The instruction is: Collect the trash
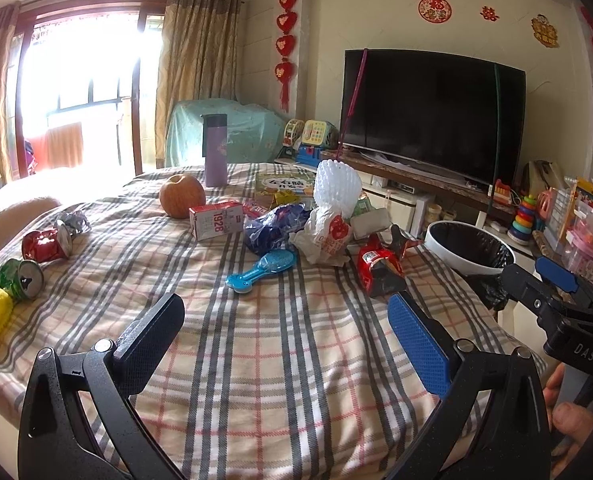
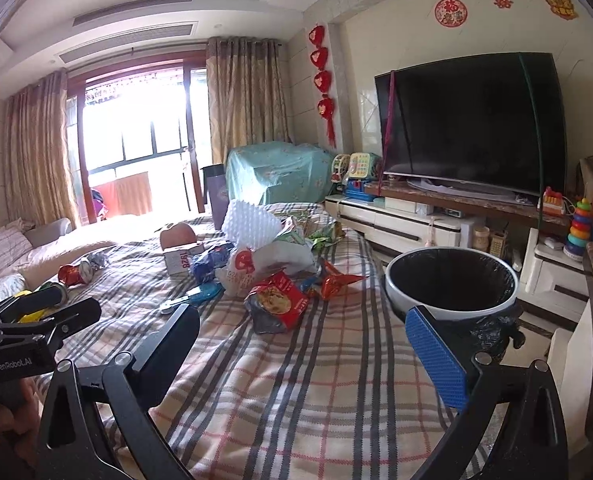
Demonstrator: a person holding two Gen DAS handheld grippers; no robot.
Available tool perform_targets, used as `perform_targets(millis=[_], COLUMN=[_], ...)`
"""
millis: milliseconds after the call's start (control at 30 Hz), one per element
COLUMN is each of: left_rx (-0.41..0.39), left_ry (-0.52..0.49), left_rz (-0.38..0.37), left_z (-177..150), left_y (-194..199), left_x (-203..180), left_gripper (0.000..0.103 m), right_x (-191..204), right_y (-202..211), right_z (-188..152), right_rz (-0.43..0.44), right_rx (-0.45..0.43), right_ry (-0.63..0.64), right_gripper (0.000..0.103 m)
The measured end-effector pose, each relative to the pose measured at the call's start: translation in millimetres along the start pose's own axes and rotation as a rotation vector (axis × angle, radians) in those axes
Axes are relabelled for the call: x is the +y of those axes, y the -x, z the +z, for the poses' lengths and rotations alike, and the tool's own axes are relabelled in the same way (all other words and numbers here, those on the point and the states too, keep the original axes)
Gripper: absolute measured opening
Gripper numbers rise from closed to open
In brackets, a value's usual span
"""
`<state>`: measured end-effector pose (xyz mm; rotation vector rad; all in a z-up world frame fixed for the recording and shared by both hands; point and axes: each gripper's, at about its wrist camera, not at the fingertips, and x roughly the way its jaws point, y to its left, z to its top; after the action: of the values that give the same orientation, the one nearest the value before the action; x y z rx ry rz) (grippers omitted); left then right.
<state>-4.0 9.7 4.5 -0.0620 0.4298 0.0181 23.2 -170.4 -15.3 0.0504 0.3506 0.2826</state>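
Both grippers are hanging spread and empty over the plaid cloth (image 1: 280, 360). In the right wrist view the red snack packet (image 2: 280, 300) is lying at frame centre, just ahead of the right gripper (image 2: 302, 352), long axis running toward lower left; the bin (image 2: 452, 280) is sitting at centre right. The left gripper (image 1: 286, 332) is looking farther off. The packet's underside and the bin's floor are staying hidden.
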Motion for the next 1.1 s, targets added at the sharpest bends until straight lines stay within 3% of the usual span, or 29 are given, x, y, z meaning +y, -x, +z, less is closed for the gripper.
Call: perform_targets(millis=[1100], left_rx=[-0.002], left_ry=[0.004], left_rz=[-0.007], left_z=[-0.7], left_y=[1.6], left_x=[-0.8], left_gripper=[0.103], right_x=[5.8], right_y=[-0.7], right_z=[-0.1], right_rz=[0.014], right_rx=[-0.001], right_ry=[0.018], right_gripper=[0.103])
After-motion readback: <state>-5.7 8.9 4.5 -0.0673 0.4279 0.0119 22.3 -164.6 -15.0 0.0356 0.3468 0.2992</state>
